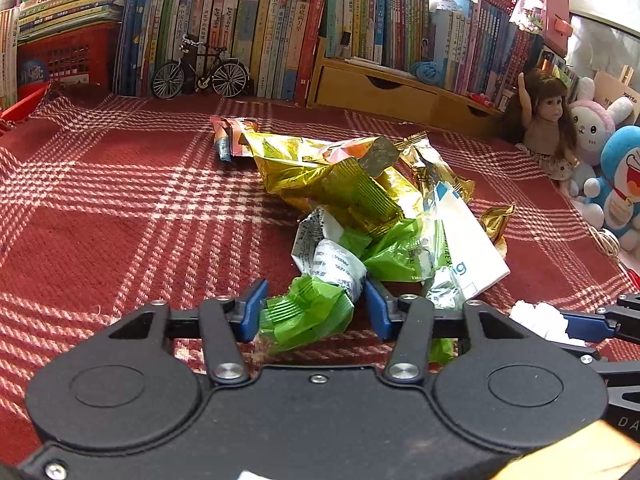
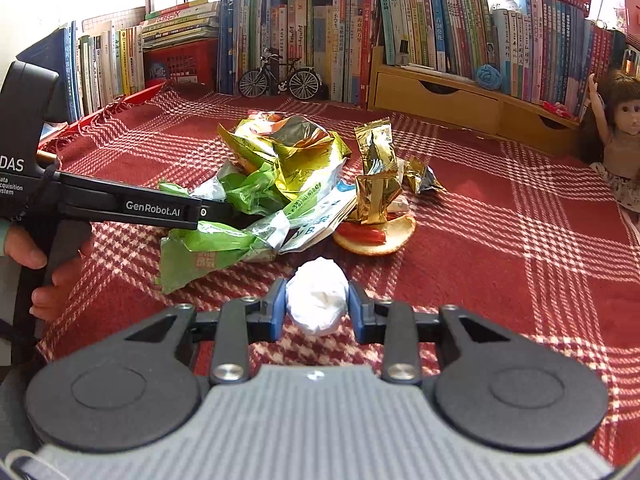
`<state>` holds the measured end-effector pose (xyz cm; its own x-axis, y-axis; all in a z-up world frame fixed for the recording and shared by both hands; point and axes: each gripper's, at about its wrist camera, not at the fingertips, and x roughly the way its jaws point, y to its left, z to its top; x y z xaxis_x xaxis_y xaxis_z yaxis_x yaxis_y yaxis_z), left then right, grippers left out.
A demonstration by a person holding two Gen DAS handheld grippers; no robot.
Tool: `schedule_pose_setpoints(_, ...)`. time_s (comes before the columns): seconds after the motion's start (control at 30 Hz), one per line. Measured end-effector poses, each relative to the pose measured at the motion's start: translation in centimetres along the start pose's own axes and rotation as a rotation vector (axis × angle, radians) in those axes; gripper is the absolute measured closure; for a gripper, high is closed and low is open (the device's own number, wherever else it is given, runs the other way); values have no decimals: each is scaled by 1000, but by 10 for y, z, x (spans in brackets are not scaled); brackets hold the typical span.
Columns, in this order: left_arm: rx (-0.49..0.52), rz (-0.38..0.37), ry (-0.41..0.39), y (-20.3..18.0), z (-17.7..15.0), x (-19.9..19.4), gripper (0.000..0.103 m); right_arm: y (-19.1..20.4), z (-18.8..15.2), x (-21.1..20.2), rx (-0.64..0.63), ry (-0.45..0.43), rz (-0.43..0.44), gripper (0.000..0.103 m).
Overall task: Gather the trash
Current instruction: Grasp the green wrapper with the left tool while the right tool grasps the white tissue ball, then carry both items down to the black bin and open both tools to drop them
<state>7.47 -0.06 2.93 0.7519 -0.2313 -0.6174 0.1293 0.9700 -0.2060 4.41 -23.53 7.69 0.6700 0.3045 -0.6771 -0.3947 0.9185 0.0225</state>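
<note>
I am holding the right gripper [image 2: 316,308] clamped on a crumpled white paper ball [image 2: 318,302]; both blue pads are pressing its sides, and the ball is sitting just above the red plaid tablecloth [image 2: 500,240]. I am holding the left gripper [image 1: 316,304] with its jaws partly apart around a crumpled green wrapper [image 1: 308,316]. The left pad is touching the wrapper; the right pad is standing just beside the white printed end of it, so I cannot tell whether the grip is firm.

The remaining trash is lying in one heap near the middle of the cloth: a yellow-green foil snack bag [image 2: 288,152], a white and blue plastic pack [image 2: 320,216], gold foil wrappers [image 2: 376,168], and a piece of orange peel [image 2: 380,236] under a red strip. The green wrapper is touching the near edge of this heap. A model bicycle [image 2: 280,76] is standing well behind, against a row of books [image 2: 320,40]. A doll [image 2: 616,132] is leaning at the right edge.
</note>
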Motion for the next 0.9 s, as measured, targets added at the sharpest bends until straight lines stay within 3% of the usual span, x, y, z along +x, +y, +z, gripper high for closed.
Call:
schedule_pose_setpoints(0.07, 3, -10, -10, -2, -1, -8, 58, 0, -2, -5, 0, -4, 4, 65)
schedule_pose_setpoints(0.17, 20, 2, -36, -5, -3, -26, 69, -1, -6, -13, 3, -13, 8, 65)
schedule_pose_setpoints(0.43, 18, 13, -72, -8, -10, -68, 69, 4, -11, -32, 0, -21, 16, 65)
schedule_pose_setpoints(0.9, 29, -75, -94, -17, -51, -153, 69, 16, -33, -63, 12, 6, 100, 65)
